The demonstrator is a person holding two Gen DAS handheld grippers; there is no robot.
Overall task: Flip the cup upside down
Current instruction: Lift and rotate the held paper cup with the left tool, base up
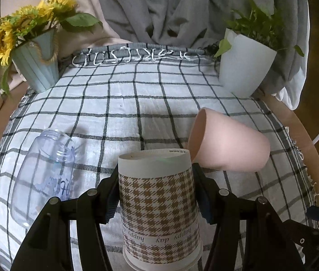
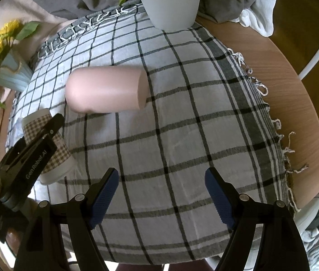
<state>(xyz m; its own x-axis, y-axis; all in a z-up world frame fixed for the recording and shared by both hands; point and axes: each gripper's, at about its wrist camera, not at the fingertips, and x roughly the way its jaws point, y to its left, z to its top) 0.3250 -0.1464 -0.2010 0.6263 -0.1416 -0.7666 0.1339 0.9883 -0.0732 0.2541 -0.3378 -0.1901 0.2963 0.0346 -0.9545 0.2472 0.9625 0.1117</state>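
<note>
A round wooden table point(image 2: 272, 72) carries a grey-and-white checked cloth point(image 1: 136, 103) with a fringed edge, which covers most of its top and leaves a bare wood strip at the right. On the cloth a pink cup point(image 1: 229, 144) lies on its side, and a clear plastic bottle point(image 1: 44, 171) lies on its side at the left. A white plant pot point(image 1: 245, 65) stands at the far right corner, and a pale blue pot of sunflowers point(image 1: 37, 65) at the far left.
</note>
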